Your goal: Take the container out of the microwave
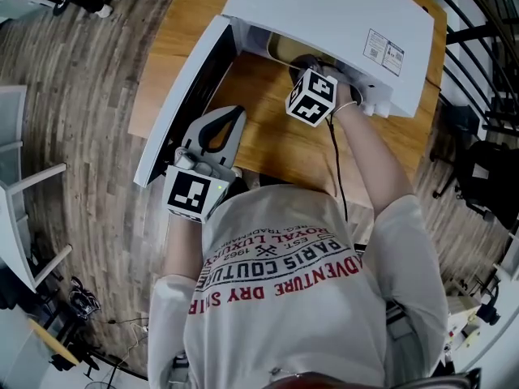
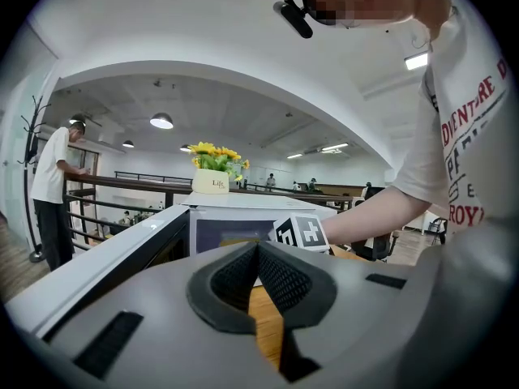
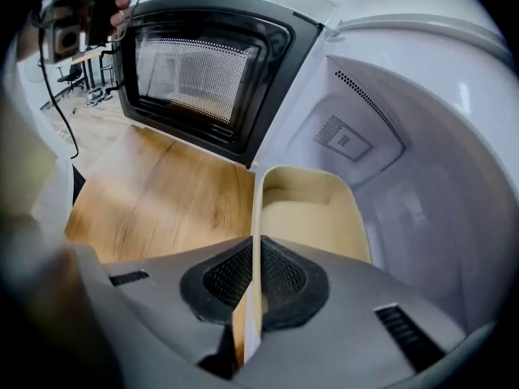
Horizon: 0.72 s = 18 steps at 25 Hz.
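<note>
The white microwave (image 1: 324, 10) stands on a wooden table (image 1: 276, 136) with its door (image 1: 182, 96) swung open to the left. Inside it sits a cream container (image 3: 312, 217), also glimpsed from above (image 1: 280, 49). My right gripper (image 3: 256, 245) reaches into the cavity, shut on the container's near side wall, which runs between the pads. Its marker cube (image 1: 312, 96) shows just outside the opening. My left gripper (image 1: 231, 116) hangs over the table beside the open door, shut with nothing in it (image 2: 258, 250).
A pot of yellow flowers (image 2: 215, 173) stands on top of the microwave. The door's dark window (image 3: 203, 71) is to the left of the container. A white chair (image 1: 16, 193) is on the floor at left, a black railing (image 1: 478, 55) at right.
</note>
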Available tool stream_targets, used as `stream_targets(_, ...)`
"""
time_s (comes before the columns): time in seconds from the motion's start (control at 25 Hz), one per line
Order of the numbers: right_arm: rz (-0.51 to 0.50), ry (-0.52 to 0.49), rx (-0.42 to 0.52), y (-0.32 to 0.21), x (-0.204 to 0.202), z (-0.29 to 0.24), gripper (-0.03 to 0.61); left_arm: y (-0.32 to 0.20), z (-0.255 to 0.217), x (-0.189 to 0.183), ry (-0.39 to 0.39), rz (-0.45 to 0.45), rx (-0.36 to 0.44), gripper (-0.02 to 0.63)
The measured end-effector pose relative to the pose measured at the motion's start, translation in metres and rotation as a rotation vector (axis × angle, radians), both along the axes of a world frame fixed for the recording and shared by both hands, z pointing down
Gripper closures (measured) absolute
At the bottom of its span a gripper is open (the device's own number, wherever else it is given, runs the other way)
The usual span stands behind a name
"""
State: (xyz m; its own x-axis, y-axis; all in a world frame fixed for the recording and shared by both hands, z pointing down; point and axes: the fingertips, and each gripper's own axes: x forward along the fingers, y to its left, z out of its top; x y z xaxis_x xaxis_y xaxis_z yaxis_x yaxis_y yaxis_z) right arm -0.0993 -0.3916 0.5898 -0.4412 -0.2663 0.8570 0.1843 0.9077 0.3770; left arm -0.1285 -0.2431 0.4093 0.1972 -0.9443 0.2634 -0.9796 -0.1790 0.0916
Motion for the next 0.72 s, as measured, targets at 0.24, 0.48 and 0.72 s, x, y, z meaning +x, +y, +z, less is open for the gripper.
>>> stream_targets(0.24,0.067,-0.050,-0.038,0.019,0.002,-0.023,0.545,0.013,-0.007,0.004,0.031,0.029,0.022,0.598)
stream_targets(0.48,0.170,-0.125,-0.108,0.056,0.014,-0.051,0.545,0.024,-0.022,0.006,0.023,0.080,0.058,0.597)
stream_targets(0.72,0.287,-0.274,-0.228,0.096,0.027,-0.083,0.545,0.034,-0.037,0.015,0.014,0.154,0.099,0.597)
